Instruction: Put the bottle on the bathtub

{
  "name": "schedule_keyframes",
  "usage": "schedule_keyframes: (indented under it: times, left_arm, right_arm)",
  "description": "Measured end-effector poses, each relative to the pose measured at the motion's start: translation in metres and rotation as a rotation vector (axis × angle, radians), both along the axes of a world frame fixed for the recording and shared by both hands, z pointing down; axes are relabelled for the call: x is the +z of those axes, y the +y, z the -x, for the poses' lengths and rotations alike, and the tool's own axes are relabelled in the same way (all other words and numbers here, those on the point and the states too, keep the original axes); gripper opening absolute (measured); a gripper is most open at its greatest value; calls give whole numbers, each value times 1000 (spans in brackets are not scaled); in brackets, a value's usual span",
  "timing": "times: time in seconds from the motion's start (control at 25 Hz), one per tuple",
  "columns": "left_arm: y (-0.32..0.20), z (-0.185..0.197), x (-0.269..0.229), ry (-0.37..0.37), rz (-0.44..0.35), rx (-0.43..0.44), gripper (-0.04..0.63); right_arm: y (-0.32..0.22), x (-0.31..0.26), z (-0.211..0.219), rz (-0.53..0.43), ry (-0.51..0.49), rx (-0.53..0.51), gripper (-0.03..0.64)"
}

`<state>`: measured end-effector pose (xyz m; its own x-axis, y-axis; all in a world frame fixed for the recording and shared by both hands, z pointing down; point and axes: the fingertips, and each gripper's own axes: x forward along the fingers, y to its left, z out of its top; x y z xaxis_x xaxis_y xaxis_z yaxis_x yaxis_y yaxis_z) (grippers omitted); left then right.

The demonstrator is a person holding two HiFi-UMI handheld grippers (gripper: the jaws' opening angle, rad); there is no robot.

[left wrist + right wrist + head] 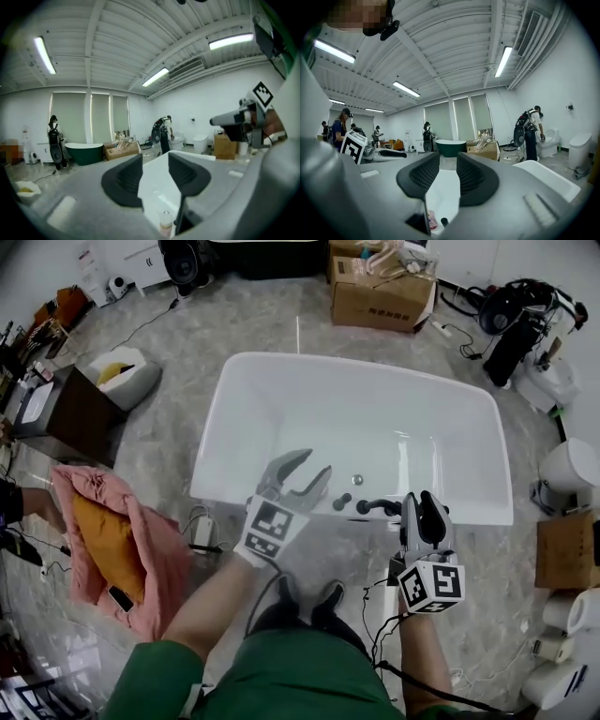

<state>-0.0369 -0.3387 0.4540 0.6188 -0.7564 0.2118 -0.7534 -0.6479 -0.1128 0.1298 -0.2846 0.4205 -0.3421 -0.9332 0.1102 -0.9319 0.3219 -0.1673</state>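
A white bathtub (216,427) fills the middle of the head view. The bottle (165,228) is small, with a pale cap and a pinkish label. It stands low below my left gripper's jaws, and the right gripper view shows the bottle (432,220) beside a black knob (444,221). In the head view I cannot make it out. My left gripper (314,465) hangs over the tub's near rim, open and holding nothing. My right gripper (420,498) sits just right of the black faucet (375,507), its jaws a narrow gap apart and empty.
A pink and orange cloth pile (112,540) lies on the floor at left. Behind the tub stands a cardboard box (380,292). A dark cabinet (66,413) is far left, and a white toilet (572,470) and cartons are at right. Cables cross the floor.
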Motion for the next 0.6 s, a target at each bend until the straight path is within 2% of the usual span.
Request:
schedule_keyframes:
  times: [0.24, 0.44, 0.6]
  left_arm:
    - [18, 12, -72, 96, -81, -73, 110]
    - [32, 21, -113, 118, -105, -106, 106]
    - [43, 32, -139, 106, -151, -140, 119]
  right_arm:
    - [6, -50, 4, -89, 3, -17, 114]
    - [12, -90, 10, -154, -1, -25, 114]
    - [19, -114, 13, -207, -1, -31, 114]
